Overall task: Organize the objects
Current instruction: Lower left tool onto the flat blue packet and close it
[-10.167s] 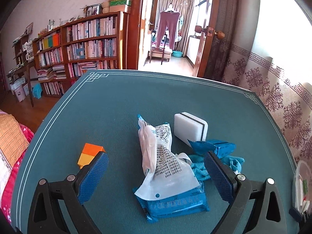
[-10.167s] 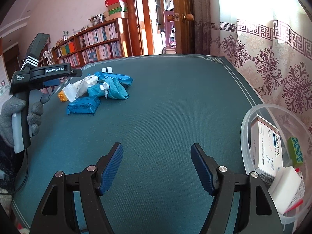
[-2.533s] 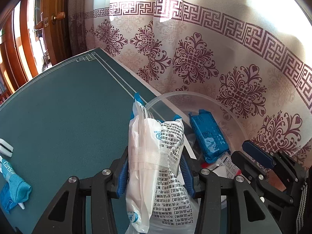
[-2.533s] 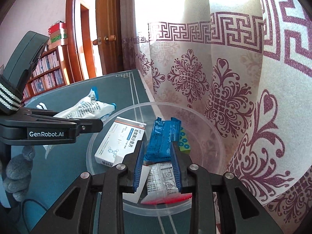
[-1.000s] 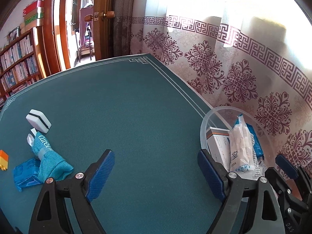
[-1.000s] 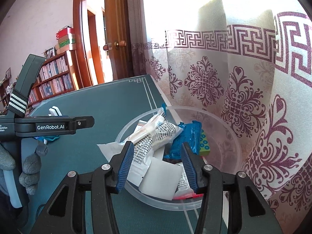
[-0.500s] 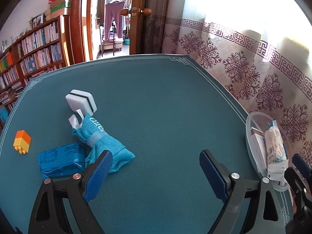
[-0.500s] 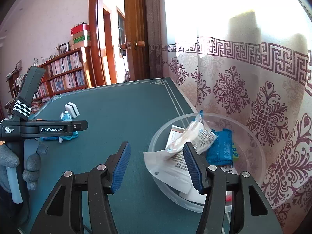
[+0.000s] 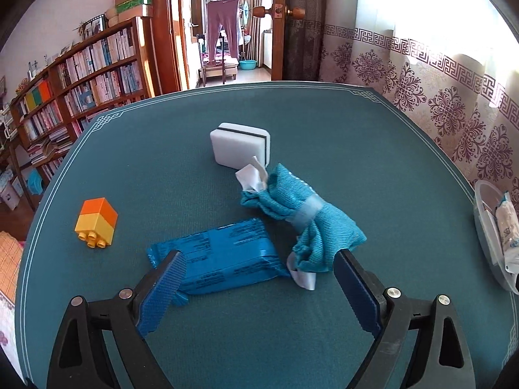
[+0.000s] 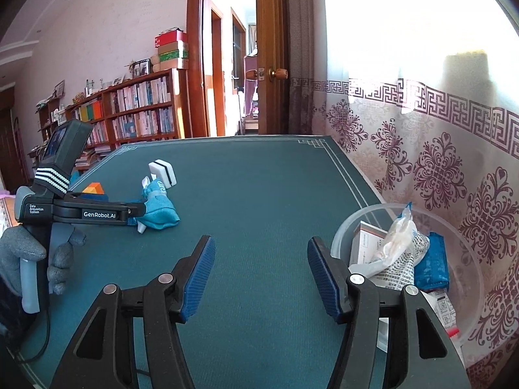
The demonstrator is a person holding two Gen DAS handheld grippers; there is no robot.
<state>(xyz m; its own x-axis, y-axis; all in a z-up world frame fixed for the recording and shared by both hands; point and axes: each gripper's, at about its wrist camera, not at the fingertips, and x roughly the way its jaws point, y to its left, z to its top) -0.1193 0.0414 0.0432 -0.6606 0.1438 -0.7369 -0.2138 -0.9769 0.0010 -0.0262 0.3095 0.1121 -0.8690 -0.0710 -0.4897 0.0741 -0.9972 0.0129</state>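
A flat blue foil packet (image 9: 220,261) with dark print lies on the dark green table mat (image 9: 324,136), its near left corner just behind the left pad of the left gripper (image 9: 259,288). Those jaws stand wide and have just been opening; nothing is gripped. Just beyond the right pad lies a rolled teal cloth with a pale band and white tags (image 9: 301,217), touching the packet's far right end. Farther ahead sits a white sponge block with a black stripe (image 9: 238,146) — off to the left, well apart, an orange-and-yellow toy brick (image 9: 96,222).

The right gripper (image 10: 261,275) has also just been opening, about half wide, with only bare mat between its pads. Just right of it stands a clear round plastic tub (image 10: 366,217) holding a white printed bag (image 10: 397,253), a white carton (image 10: 366,243) and a blue packet (image 10: 433,265), near the mat's white-lined edge by the patterned curtain (image 10: 438,162). Ahead of the right gripper the mat lies open up to its far border.
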